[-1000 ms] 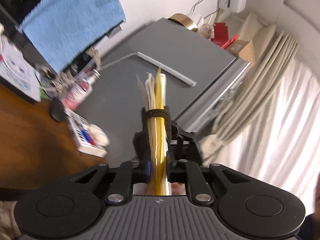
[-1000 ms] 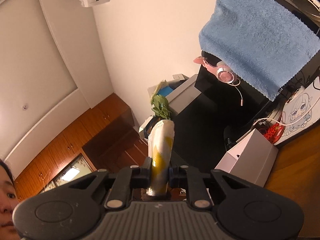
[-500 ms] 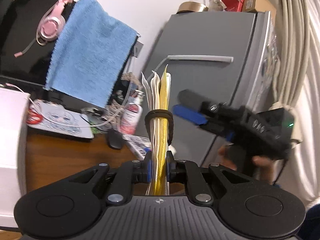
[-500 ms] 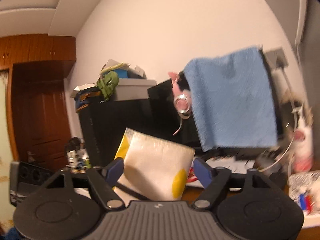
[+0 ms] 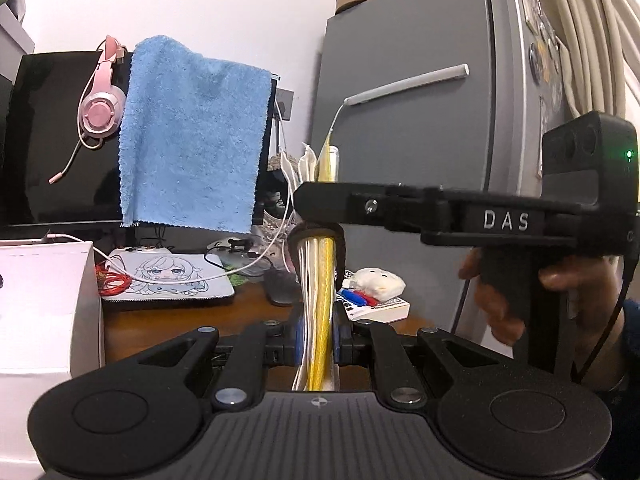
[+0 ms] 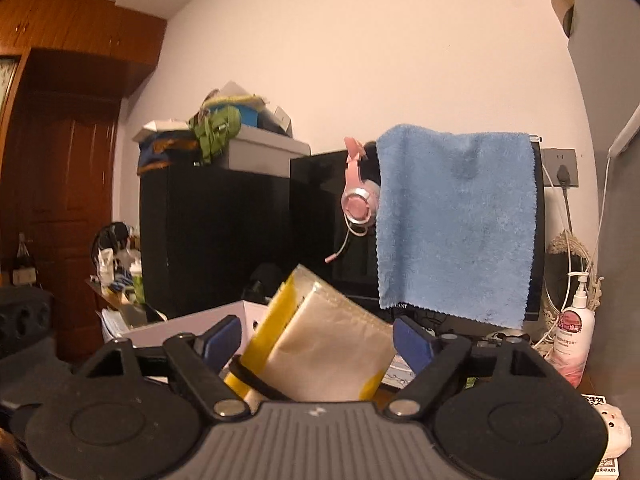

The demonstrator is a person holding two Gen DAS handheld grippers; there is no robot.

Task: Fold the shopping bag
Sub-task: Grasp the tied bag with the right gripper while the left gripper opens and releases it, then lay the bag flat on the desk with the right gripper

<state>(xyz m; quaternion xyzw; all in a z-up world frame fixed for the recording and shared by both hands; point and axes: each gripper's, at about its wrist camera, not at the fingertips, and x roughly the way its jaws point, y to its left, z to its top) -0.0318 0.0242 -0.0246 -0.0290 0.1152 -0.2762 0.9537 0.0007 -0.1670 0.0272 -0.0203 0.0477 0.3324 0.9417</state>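
Observation:
The folded shopping bag (image 5: 316, 276), white with yellow layers, stands edge-on in the left wrist view. My left gripper (image 5: 317, 332) is shut on its lower end. A black elastic band (image 5: 298, 240) loops round the bundle. My right gripper (image 5: 320, 200), held in a hand (image 5: 496, 304), crosses sideways in front of the bag's upper part. In the right wrist view the bag (image 6: 332, 344) shows its flat face, tilted, between the fingers of the right gripper (image 6: 316, 332). Those jaws stand wide open, and the blue pads (image 6: 412, 344) are clear of the bag.
A blue towel (image 5: 192, 132) and pink headset (image 5: 100, 108) hang on a black monitor. A grey fridge (image 5: 420, 120) stands to the right, a white box (image 5: 44, 300) to the left. The wooden desk (image 5: 180, 320) holds a mouse pad (image 5: 168, 280), cables and a lotion bottle (image 6: 574, 336).
The right gripper has opened and let go of the bag. Both views have rolled to upright. The right gripper has come into the left wrist view, across the bag.

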